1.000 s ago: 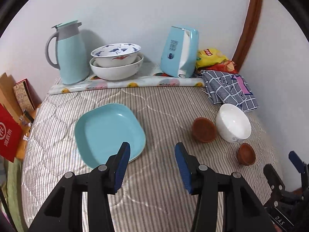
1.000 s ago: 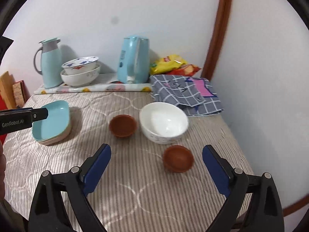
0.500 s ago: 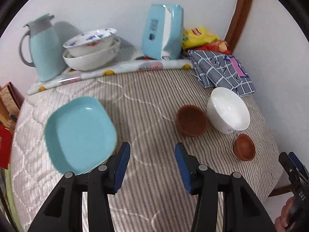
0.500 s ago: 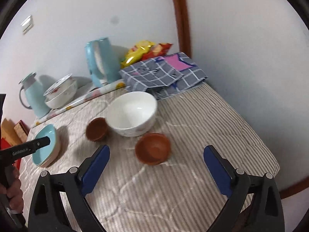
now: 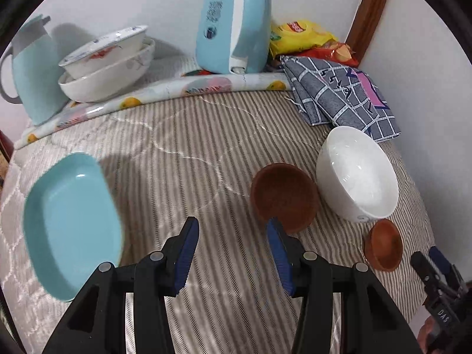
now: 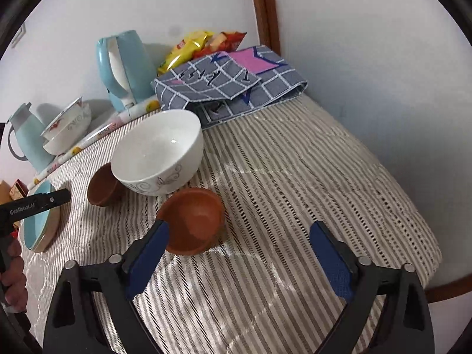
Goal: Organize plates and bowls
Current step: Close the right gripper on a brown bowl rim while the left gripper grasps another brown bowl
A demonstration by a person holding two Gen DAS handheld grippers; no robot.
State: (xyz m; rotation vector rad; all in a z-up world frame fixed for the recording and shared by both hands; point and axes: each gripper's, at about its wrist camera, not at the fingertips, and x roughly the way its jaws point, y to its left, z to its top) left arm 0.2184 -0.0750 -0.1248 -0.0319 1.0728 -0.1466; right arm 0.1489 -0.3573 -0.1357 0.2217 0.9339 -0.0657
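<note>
Open striped cover (image 5: 183,159) mid-table | blocked right: larger brown bowl (image 5: 284,196) touching white bowl (image 5: 357,174) | small brown bowl (image 6: 191,221) near | teal plate (image 5: 70,224) left

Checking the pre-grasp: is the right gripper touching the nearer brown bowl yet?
Cannot tell. In the right wrist view the right gripper is open and its left finger overlaps the nearer brown bowl's rim; no plain gap or contact shows.

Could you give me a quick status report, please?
Both claws open, empty: left claw, right claw just closing slightly. Near brown bowl sits by its left finger. White bowl crowds behind.
</note>
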